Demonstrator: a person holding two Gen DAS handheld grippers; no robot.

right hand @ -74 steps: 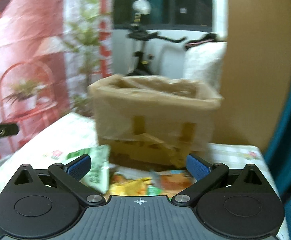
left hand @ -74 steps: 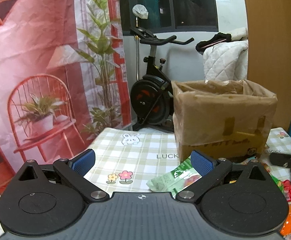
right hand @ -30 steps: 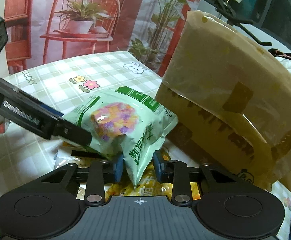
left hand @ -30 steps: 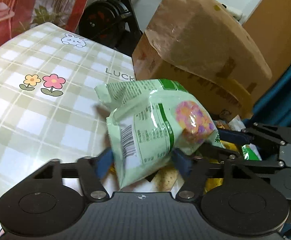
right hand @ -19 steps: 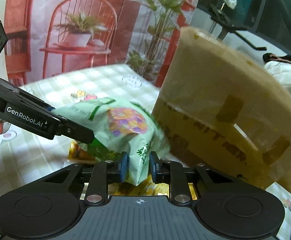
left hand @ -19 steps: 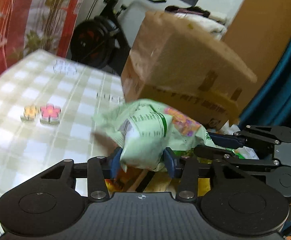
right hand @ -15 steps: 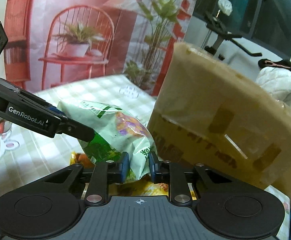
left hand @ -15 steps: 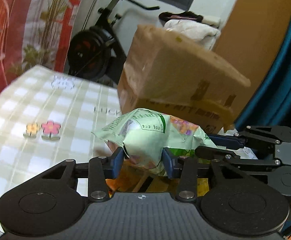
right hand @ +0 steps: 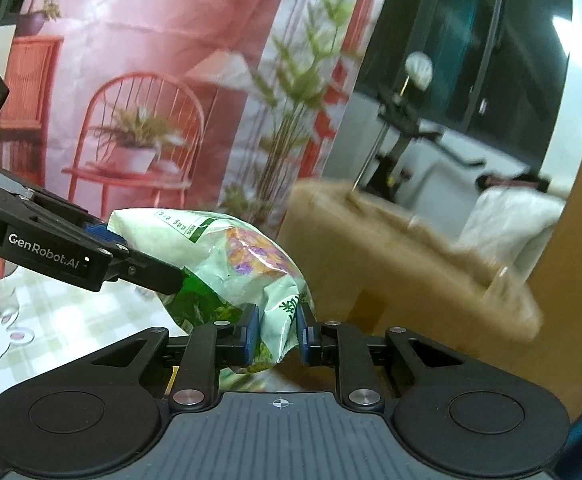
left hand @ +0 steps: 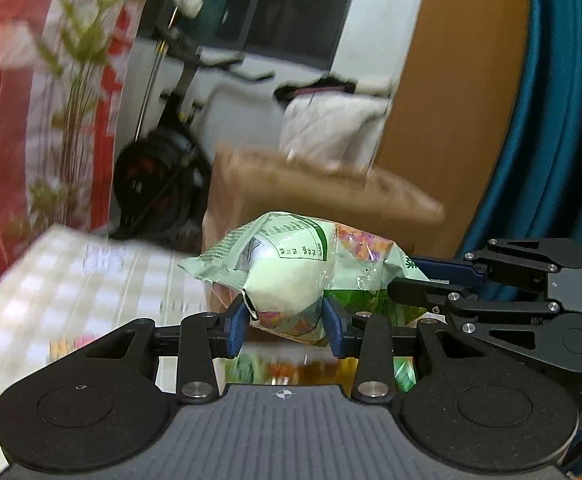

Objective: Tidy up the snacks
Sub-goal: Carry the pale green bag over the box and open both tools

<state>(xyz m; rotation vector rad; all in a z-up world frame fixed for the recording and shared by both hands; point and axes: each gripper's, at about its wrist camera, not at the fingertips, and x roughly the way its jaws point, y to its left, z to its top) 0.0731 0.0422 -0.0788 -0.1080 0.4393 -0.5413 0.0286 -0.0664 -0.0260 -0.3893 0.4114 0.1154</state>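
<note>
We see soft, fairly dim indoor light in both views. Motion blur smears the far scene: the cardboard box, the checked bench and the exercise bike are streaked, while the green snack bag stays sharp and shows small glints on its film. The fisheye bends the edges strongly, and the corners fall off dark.
</note>
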